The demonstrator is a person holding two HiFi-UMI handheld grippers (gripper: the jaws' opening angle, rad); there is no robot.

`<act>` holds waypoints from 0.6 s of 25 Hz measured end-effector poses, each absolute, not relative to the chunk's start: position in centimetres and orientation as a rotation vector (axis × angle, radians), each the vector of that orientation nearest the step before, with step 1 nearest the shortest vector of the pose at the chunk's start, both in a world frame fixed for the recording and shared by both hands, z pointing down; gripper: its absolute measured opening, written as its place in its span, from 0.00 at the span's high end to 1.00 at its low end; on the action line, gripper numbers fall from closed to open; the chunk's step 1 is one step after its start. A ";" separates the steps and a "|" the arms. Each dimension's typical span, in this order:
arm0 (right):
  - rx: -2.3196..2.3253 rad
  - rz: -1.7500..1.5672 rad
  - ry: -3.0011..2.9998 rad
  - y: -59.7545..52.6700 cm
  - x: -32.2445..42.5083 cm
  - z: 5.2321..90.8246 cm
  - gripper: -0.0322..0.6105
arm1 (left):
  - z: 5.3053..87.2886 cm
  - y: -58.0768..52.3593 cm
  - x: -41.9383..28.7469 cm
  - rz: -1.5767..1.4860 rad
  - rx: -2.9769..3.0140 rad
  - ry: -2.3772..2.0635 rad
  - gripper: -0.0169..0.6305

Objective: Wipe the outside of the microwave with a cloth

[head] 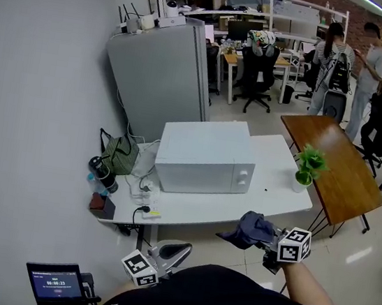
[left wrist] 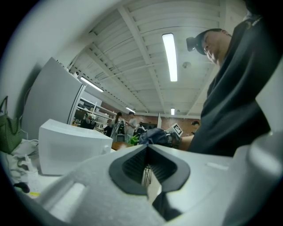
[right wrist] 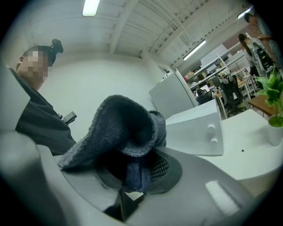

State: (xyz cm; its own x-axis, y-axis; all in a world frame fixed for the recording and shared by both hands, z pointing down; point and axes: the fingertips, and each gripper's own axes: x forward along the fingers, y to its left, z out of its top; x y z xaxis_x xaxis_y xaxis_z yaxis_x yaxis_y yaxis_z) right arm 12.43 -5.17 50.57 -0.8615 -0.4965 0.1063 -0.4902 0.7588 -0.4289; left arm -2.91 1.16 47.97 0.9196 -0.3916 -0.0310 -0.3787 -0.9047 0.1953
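A white microwave (head: 206,155) stands on the white table (head: 277,189), its two knobs facing the table's front edge. It also shows in the left gripper view (left wrist: 70,150) and the right gripper view (right wrist: 199,130). My right gripper (head: 258,237) is shut on a dark blue-grey knitted cloth (head: 249,230), bunched over the jaws (right wrist: 124,137), and hovers just off the table's front edge. My left gripper (head: 175,252) is shut and empty, low near my body, pointing level toward the table (left wrist: 148,170).
A potted green plant (head: 308,166) stands at the table's right end. A power strip (head: 148,193), cables, a green bag (head: 119,154) and a dark bottle (head: 102,173) crowd the left end. A grey cabinet (head: 161,73) stands behind; a wooden table (head: 341,166) lies to the right. People stand far back.
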 end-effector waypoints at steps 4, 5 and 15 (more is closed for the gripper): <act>-0.822 -0.678 2.960 -5.8 11.6 50.3 0.86 | 47.9 0.5 -3.5 -0.109 2.887 -0.595 0.97; -0.824 -0.675 2.962 -5.9 11.4 50.3 0.86 | 47.9 0.4 -3.6 -0.108 2.887 -0.595 0.97; -0.804 -0.652 3.003 -6.9 9.2 50.2 0.86 | 48.2 -0.7 -4.3 -0.094 2.883 -0.575 0.97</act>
